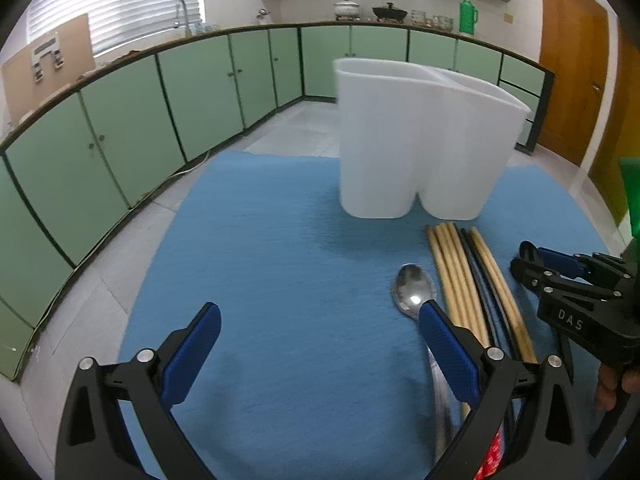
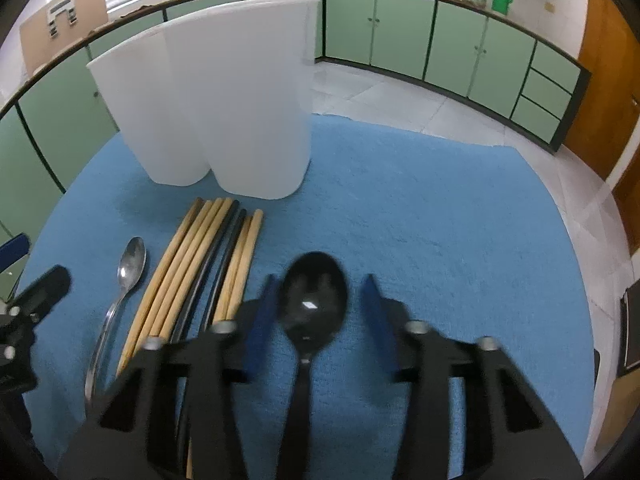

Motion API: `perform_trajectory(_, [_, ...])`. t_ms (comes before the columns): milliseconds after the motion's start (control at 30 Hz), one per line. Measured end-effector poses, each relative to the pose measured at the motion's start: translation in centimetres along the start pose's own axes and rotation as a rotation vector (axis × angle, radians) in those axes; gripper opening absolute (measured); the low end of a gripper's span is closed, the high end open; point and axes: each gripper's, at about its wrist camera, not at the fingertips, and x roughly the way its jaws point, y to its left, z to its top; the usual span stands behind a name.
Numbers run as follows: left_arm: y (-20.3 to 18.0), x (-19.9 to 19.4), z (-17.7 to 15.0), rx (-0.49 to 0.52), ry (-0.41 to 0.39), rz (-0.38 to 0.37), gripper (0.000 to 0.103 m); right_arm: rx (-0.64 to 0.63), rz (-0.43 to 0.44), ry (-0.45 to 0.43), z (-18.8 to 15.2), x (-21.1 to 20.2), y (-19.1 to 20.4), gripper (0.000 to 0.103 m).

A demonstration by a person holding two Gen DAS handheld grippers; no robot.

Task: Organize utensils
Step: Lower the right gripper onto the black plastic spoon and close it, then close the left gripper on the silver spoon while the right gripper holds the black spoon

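A white two-compartment utensil holder stands upright at the far side of a blue mat. In front of it lie several wooden and black chopsticks side by side, with a metal spoon to their left. My left gripper is open wide, its right finger over the metal spoon's handle. A black spoon lies on the mat between the fingers of my right gripper; blue mat shows between its bowl and the right pad.
The mat covers a table with tiled floor beyond its edges. Green cabinets run along the far walls under a counter with pots and a green thermos. A wooden door is at the right.
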Motion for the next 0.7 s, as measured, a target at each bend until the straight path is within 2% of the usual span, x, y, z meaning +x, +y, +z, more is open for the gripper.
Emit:
perform_trajectory(300, [-2.2,2.4,1.2,0.04,0.037,-0.009,0.097,0.028,0.032,-0.02,-0.2,0.0,-1.1,0.034])
perform_trajectory(700, [-2.3,5.1,3.0,0.031,0.096,-0.007,0.097,0.039,0.054,-0.025,-0.3,0.3,-1.9,0.035])
